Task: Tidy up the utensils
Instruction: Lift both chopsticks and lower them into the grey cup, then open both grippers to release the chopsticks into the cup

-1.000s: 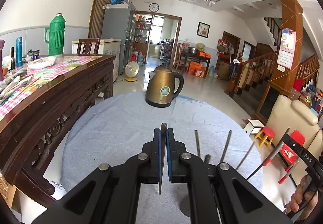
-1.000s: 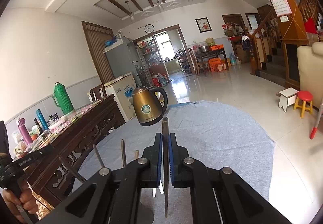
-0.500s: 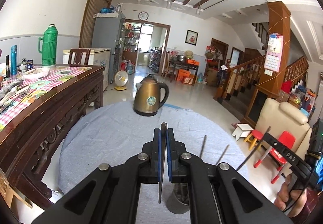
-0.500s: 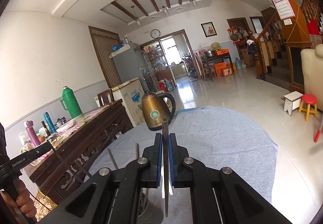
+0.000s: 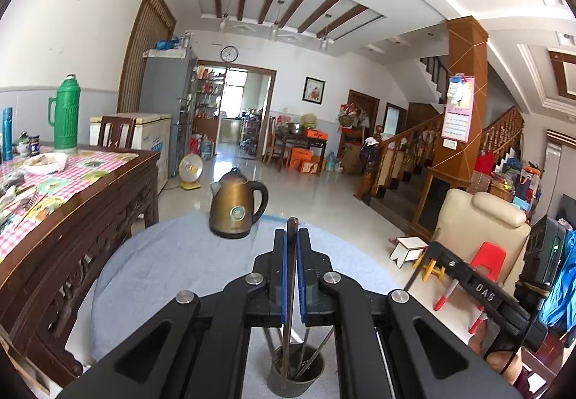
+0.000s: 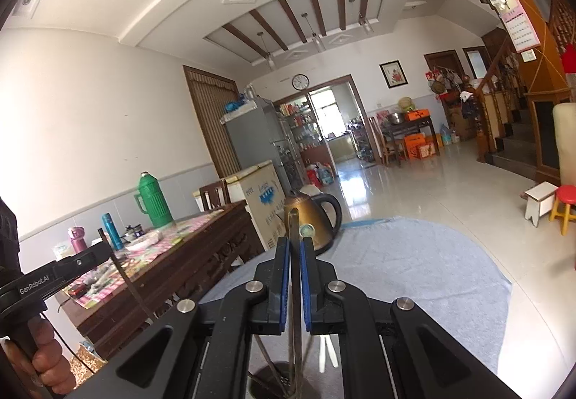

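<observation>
Both our grippers are clamped tight on thin metal utensils. Our left gripper (image 5: 292, 248) has its blue pads (image 5: 284, 284) pressed on a slim utensil handle (image 5: 292, 230) that stands nearly upright, its tip poking above the jaws and its lower end hanging down towards the utensil holder (image 5: 296, 377). That grey cup sits on the table's grey-blue cloth (image 5: 162, 276) directly beneath the jaws, with several other thin utensils leaning inside it (we cannot tell from here whether they are forks, spoons or chopsticks).

Our right gripper (image 6: 294, 257) grips a second metal handle (image 6: 291, 219) in the same fashion, upright, with the shaft running down between the pads to the holder's rim (image 6: 268, 372) at the bottom edge of the right wrist view. Whether either held piece touches the cup we cannot say.

Farther along the cloth stands a bronze kettle (image 5: 235, 206), well apart from the holder. To the left is a dark wooden sideboard (image 5: 72, 237) with a checked cover and a green thermos (image 5: 66, 111) on it.
</observation>
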Demonstrator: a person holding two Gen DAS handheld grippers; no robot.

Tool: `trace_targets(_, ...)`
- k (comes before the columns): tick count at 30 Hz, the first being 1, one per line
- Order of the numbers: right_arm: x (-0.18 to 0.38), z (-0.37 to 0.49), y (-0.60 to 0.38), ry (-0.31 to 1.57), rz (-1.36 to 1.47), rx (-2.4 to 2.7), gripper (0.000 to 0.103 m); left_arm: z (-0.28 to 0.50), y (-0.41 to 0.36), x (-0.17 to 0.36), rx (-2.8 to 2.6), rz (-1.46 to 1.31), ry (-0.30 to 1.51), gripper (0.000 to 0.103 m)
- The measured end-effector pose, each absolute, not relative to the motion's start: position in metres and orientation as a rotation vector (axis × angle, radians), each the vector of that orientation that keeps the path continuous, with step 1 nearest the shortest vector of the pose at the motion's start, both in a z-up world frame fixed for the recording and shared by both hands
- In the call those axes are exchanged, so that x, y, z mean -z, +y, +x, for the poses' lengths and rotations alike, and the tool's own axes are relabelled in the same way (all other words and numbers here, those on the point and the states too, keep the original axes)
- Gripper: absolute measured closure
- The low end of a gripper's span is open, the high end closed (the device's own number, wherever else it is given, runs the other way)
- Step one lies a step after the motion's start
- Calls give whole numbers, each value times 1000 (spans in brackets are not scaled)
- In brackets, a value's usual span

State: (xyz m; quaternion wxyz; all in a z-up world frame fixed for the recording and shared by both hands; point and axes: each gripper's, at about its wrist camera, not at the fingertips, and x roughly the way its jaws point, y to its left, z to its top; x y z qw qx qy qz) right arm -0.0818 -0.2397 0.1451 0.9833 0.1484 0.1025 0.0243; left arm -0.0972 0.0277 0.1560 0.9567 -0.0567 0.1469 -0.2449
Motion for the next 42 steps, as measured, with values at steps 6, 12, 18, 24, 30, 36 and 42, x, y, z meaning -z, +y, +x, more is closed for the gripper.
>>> trace_targets(6, -149, -73, -215, 181, 269, -67, 96, -89, 15, -161, 506, -126, 288, 98)
trace_targets(12, -138, -57, -197, 199, 232, -68, 96, -75, 8, -154, 499, -128, 303, 98)
trace_targets(18, -121, -48, -196, 252, 223, -73, 96, -65, 6, -131, 510, -132, 383, 98)
trace_targets(24, -109, -48, -201, 281, 239, -75, 96, -64, 5, -120, 522, -138, 420, 98)
trace_targets(30, -99, -45, -196, 309, 248, -84, 96, -62, 6, -113, 528, -142, 452, 98)
trace_targets(36, -90, -38, -197, 378, 275, -118, 93, -60, 5, -110, 566, -153, 488, 97)
trace_targets(42, -91, -42, -204, 356, 322, -117, 67, -65, 19, -115, 541, -174, 444, 70)
